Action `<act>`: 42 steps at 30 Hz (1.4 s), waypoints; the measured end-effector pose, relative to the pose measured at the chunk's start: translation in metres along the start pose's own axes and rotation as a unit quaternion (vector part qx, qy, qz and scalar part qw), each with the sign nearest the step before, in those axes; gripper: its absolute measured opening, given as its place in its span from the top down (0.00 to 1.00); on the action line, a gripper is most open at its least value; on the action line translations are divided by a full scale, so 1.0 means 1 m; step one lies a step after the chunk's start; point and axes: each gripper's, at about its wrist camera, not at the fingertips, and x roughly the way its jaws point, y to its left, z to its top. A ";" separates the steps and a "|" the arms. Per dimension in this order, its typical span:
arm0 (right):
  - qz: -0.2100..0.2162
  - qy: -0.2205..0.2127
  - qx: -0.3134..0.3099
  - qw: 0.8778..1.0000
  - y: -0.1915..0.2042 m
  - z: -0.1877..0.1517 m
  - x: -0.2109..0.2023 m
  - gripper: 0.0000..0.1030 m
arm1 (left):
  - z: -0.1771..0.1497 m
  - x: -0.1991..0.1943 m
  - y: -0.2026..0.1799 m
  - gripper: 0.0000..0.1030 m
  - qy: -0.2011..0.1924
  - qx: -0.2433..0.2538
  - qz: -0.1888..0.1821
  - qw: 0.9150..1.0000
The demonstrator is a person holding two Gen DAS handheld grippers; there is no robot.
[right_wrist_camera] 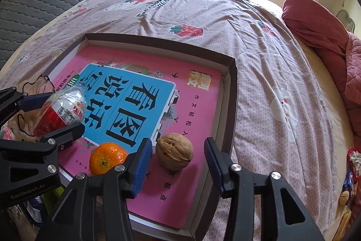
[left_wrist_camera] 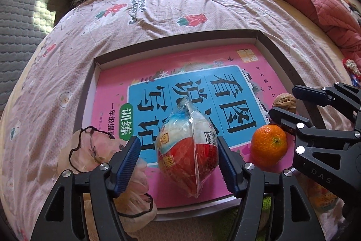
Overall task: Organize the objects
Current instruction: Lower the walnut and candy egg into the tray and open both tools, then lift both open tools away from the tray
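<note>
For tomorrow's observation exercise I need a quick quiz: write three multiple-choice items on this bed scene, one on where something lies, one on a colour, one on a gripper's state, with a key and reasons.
1. Where does the walnut lie?
A. On the pink book inside the shallow box
B. On the red quilt
C. On the folded clothes

2. What colour is the round fruit beside the walnut?
A. Green
B. Orange
C. Purple

3. What is the state of the right gripper?
A. Shut on the walnut
B. Shut on the fruit
C. Open, with the walnut between its fingers

Key:
1 A: the walnut rests on the book's cover, near the box's right wall.
2 B: its peel is plainly orange.
3 C: gaps show on both sides of the walnut, while the left gripper brackets the wrapped snack, with a gap at its left pad.
</note>
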 end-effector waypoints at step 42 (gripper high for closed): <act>0.009 -0.158 -0.002 0.987 0.019 -0.019 -0.160 0.47 | -0.060 -0.179 0.017 0.28 -0.144 -0.049 0.027 0.988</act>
